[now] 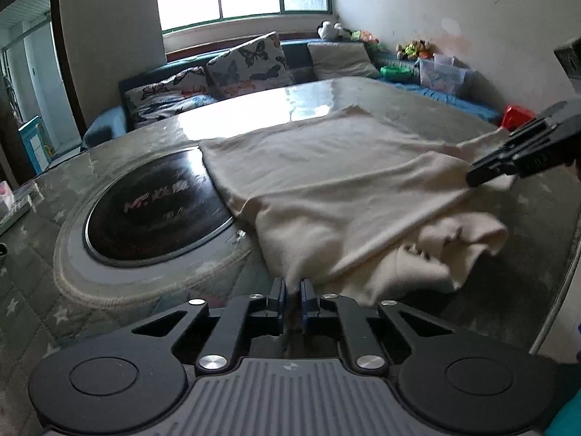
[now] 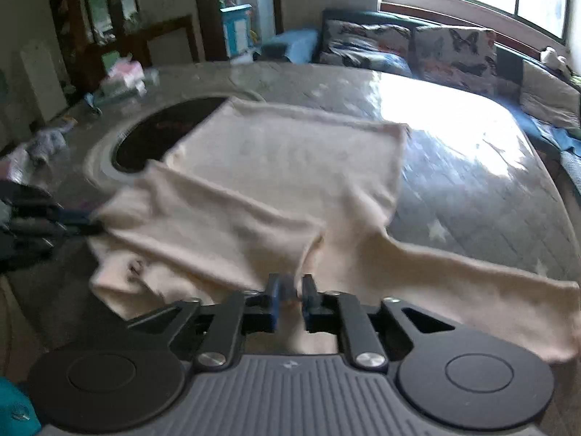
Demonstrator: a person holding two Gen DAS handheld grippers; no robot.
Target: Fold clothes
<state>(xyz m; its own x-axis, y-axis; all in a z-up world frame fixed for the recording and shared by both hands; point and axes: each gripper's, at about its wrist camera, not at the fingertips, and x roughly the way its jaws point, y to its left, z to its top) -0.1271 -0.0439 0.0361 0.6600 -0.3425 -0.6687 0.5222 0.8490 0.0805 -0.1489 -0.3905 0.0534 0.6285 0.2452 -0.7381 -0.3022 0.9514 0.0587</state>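
A cream long-sleeved garment (image 1: 326, 181) lies spread on the round table, its far part flat and its near part folded over and lifted. My left gripper (image 1: 292, 287) is shut on the garment's near edge. My right gripper (image 2: 290, 283) is shut on another part of the near fold of the garment (image 2: 272, 167); one sleeve (image 2: 472, 290) hangs off to its right. In the left wrist view the right gripper (image 1: 475, 174) shows at the right, pinching cloth. In the right wrist view the left gripper (image 2: 92, 223) shows at the left edge, pinching cloth.
The table (image 1: 36, 218) has a quilted grey star-print cover under glass and a black round inset cooktop (image 1: 156, 210) left of the garment. A sofa with butterfly cushions (image 1: 247, 61) stands behind. Small clutter (image 2: 123, 76) sits at the table's far left edge.
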